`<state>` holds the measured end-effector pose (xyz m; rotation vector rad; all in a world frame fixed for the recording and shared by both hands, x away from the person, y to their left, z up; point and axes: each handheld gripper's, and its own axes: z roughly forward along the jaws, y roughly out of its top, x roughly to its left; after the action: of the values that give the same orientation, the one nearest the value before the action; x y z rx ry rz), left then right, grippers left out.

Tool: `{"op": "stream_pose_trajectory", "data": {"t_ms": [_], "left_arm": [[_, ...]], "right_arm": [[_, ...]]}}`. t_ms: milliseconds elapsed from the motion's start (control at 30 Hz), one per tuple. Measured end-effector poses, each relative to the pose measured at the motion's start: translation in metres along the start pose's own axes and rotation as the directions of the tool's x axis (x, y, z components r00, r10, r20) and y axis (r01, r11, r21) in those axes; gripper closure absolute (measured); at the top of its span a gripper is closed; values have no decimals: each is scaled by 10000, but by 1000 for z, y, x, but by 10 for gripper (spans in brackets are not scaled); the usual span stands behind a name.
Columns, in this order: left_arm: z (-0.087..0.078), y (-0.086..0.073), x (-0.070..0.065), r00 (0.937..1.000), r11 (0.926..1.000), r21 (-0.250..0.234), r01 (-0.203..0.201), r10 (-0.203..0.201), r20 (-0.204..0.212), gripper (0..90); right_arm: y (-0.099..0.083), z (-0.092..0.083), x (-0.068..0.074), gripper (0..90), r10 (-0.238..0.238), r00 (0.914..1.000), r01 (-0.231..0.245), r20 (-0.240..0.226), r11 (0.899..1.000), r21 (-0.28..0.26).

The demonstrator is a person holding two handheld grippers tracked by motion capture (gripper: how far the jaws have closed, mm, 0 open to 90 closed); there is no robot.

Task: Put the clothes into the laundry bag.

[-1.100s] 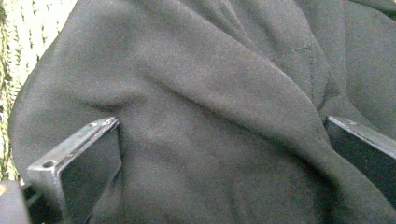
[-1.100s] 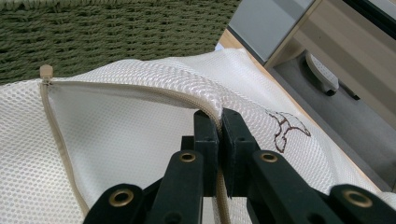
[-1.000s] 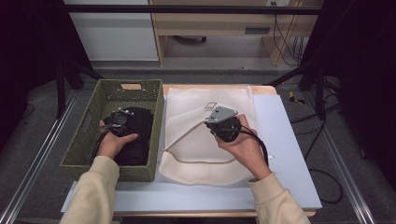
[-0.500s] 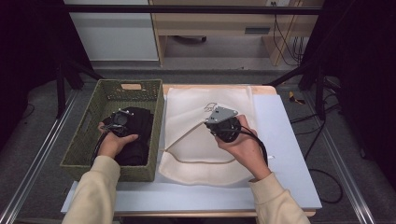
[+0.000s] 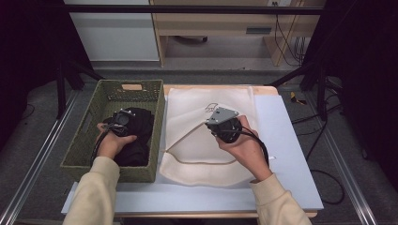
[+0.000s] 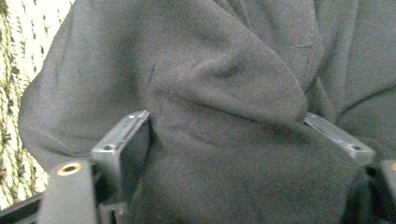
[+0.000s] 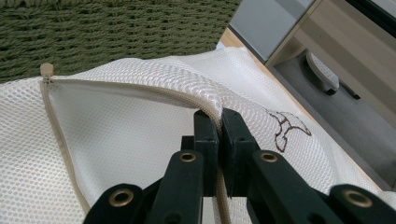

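Dark garment (image 6: 233, 121) swallows the left gripper's (image 6: 229, 140) jaw tips, its folds running off every edge; the mesh bag's (image 7: 116, 140) small printed mark (image 7: 285, 126) is too tiny to read.

A pale blue rectangular desk (image 5: 291, 154) stands on grey carpeted floor (image 5: 42, 140). Beyond the desk sit a white cabinet (image 5: 112, 33) and a light wooden shelf unit (image 5: 220, 23); black cables (image 5: 286, 28) hang beside that unit.

On my table (image 5: 291, 154), the basket (image 5: 89, 140) holding a garment (image 5: 138, 124) sits left of the mesh bag (image 5: 197, 140).
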<state>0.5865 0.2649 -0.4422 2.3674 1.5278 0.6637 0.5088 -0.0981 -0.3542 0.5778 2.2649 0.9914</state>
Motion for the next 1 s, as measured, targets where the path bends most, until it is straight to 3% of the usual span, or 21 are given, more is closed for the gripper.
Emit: {"op": "stream_pose_trajectory", "data": {"t_ms": [100,200,367,600,700,900,1000], "left_arm": [[-1,1,0,9999,10000,-13,-54,54,-86,309],[-5,1,-1,9996,9998,-94,-196,194,-188,462],[-8,2,-1,9994,9995,-173,-264,260,-240,591],[-17,3,3,9994,9985,-465,-285,276,-199,673],[-26,3,7,9994,9963,-854,-102,75,-327,689],[-47,0,16,9953,9842,-1771,-55,-117,-958,695],[-60,-2,21,9958,9765,-2154,-9,-187,-891,696]], "right_arm": [[0,0,0,860,6,10000,-6,5,10000,0],[0,-1,1,860,1,10000,-1,2,10000,-3],[1,-2,0,860,7,10000,-7,20,10000,-32],[1,-2,-1,860,-12,10000,12,7,10000,-53],[1,-2,-1,861,8,10000,-8,20,10000,-74],[1,-3,-2,861,-17,10000,17,32,9999,-119],[1,-3,-2,862,1,10000,0,39,9999,-121]]}}
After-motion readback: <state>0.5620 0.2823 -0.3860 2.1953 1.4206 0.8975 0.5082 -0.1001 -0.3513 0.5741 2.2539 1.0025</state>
